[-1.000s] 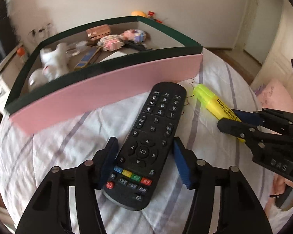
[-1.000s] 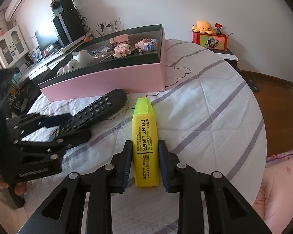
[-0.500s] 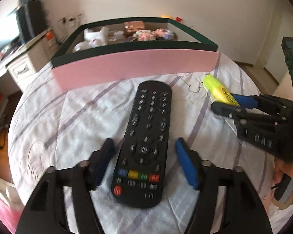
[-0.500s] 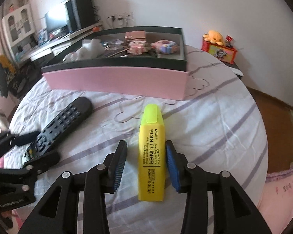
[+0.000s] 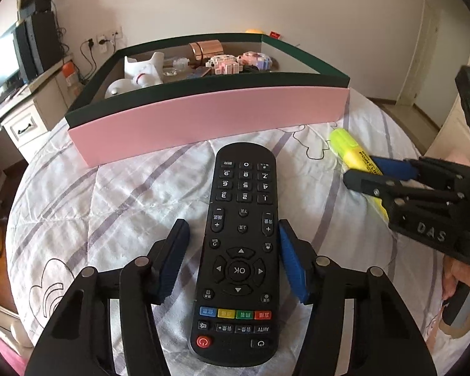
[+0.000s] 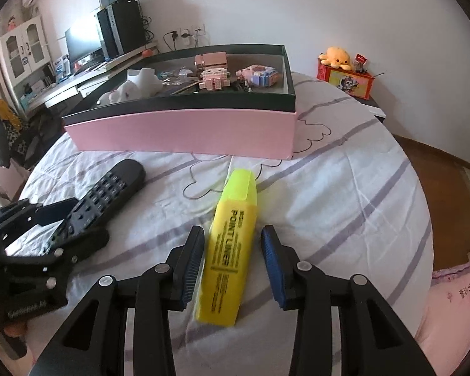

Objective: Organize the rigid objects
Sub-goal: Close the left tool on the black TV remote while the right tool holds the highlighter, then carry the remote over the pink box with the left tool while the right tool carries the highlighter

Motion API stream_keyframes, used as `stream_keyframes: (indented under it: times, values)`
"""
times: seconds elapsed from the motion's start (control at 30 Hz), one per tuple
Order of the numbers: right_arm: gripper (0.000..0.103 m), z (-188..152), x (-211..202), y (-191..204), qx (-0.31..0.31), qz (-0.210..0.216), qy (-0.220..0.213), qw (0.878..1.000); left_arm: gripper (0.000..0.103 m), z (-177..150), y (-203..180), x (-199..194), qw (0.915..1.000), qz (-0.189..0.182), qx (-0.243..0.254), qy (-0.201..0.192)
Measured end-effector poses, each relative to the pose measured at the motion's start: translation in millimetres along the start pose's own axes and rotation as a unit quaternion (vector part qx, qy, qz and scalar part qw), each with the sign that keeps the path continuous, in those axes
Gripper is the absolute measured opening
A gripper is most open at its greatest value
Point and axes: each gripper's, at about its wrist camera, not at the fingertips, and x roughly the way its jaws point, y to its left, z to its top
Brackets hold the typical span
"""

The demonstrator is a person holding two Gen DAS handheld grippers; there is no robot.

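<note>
left gripper (image 5: 233, 260) astride the remote (image 5: 239, 260), pads apart from its sides, jaws just closed inward, lined up along its length for a side pinch | right gripper (image 6: 232, 263) released, straddling the highlighter (image 6: 230, 244), gap both sides | both hard smooth plastic, flat on the bed's quilted cover (image 6: 344, 194) | pink cardboard box (image 6: 188, 134) just beyond, likely destination

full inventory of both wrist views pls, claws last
remote control: 1, black, on the bedsheet, between the left claw's pads
highlighter: 1, yellow, on the sheet, between the right claw's pads
box: 1, pink wall, dark green rim, behind both
toys in box: several, pink and white, exact count unclear
bedsheet: 1, white, purple stripes
plush octopus: 1, orange, on a red box by the wall
monitor: 1, on the desk
left claw: open, just been closing
right claw: open
</note>
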Motion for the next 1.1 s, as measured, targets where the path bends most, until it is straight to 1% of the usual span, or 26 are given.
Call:
stream_keyframes:
  times: [0.03, 0.07, 0.13, 0.17, 0.2, 0.23, 0.3, 0.33, 0.53, 0.6, 0.7, 0.77, 0.87, 1.07, 1.1]
  values:
    - [0.039, 0, 1, 0, 0.002, -0.002, 0.000, 1.000, 0.060, 0, 0, 1, 1.0000, -0.004, 0.000, 0.002]
    - [0.039, 0, 1, 1, -0.001, -0.005, 0.001, 1.000, 0.065, 1, 1, 1, 0.9999, -0.012, 0.000, 0.005]
    - [0.039, 1, 2, 1, 0.000, -0.007, 0.003, 1.000, 0.066, 1, -2, 2, 0.9999, -0.009, 0.007, 0.008]
    - [0.039, 1, 2, 2, 0.000, -0.008, 0.004, 1.000, 0.066, 1, -4, 2, 0.9999, -0.001, 0.011, 0.008]
    - [0.039, 1, 2, 3, -0.002, -0.011, 0.004, 1.000, 0.062, 1, -4, 2, 0.9999, 0.004, 0.009, 0.006]
    - [0.040, 1, 2, 4, -0.004, -0.014, 0.005, 1.000, 0.060, 0, -4, 1, 0.9999, 0.009, 0.006, 0.002]
    - [0.039, 0, 2, 6, -0.010, -0.019, 0.004, 1.000, 0.051, -1, -3, -1, 0.9999, 0.013, 0.001, -0.004]
    - [0.037, 0, 1, 6, -0.011, -0.022, 0.004, 1.000, 0.051, -1, -3, -2, 0.9999, 0.012, 0.000, -0.006]
    - [0.037, -2, 1, 4, -0.006, -0.018, -0.003, 1.000, 0.050, -2, -5, -1, 0.9997, 0.021, 0.008, -0.010]
    - [0.037, -2, 0, 4, -0.007, -0.018, -0.005, 1.000, 0.045, -2, -6, -1, 0.9997, 0.022, 0.009, -0.011]
    - [0.036, -1, 1, 5, -0.009, -0.020, -0.005, 1.000, 0.044, -1, -8, -2, 0.9995, 0.029, 0.008, -0.010]
    - [0.027, -2, -1, 6, -0.011, -0.025, -0.007, 1.000, 0.044, -2, -6, -4, 0.9996, 0.027, -0.006, -0.010]
    - [0.027, -3, -3, 5, -0.005, -0.021, -0.008, 1.000, 0.044, -3, -6, -7, 0.9997, 0.020, -0.013, -0.009]
    - [0.027, -5, -7, 7, -0.001, -0.017, -0.012, 1.000, 0.044, -6, -10, -12, 0.9997, 0.024, -0.004, -0.008]
    - [0.027, -5, -7, 8, -0.001, -0.016, -0.010, 1.000, 0.044, -6, -10, -13, 0.9995, 0.029, -0.005, -0.010]
